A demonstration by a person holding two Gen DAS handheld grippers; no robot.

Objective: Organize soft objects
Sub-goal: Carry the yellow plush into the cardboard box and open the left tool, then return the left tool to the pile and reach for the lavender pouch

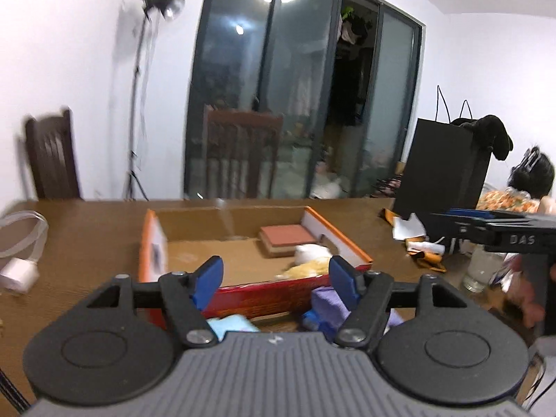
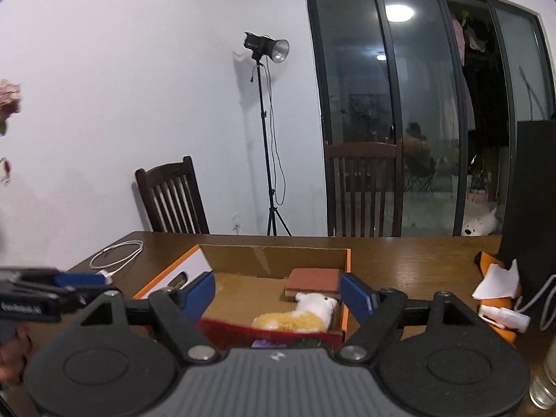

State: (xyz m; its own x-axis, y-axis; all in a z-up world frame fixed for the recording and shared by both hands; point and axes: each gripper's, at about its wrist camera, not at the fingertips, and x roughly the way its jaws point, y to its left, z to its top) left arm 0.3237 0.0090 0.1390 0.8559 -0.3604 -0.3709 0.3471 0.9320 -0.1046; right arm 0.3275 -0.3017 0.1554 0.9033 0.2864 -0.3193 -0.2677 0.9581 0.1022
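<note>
An open cardboard box (image 1: 347,239) with orange and red walls stands on the wooden table; it also shows in the right wrist view (image 2: 274,255). Inside lie a reddish-brown sponge block (image 1: 286,238) (image 2: 314,279) and a yellow-and-white plush animal (image 1: 311,260) (image 2: 302,314). In front of the box lie a purple soft object (image 1: 328,304) and a light blue one (image 1: 231,323). My left gripper (image 1: 276,278) is open and empty above the box's near wall. My right gripper (image 2: 278,295) is open and empty, just before the box.
A white charger with cable (image 1: 21,264) (image 2: 116,260) lies at the table's left. A black paper bag (image 1: 448,170), torn orange-white packaging (image 1: 417,239) (image 2: 497,295) and a glass (image 1: 481,271) stand at the right. Wooden chairs (image 2: 173,196) and a light stand (image 2: 266,132) are behind the table.
</note>
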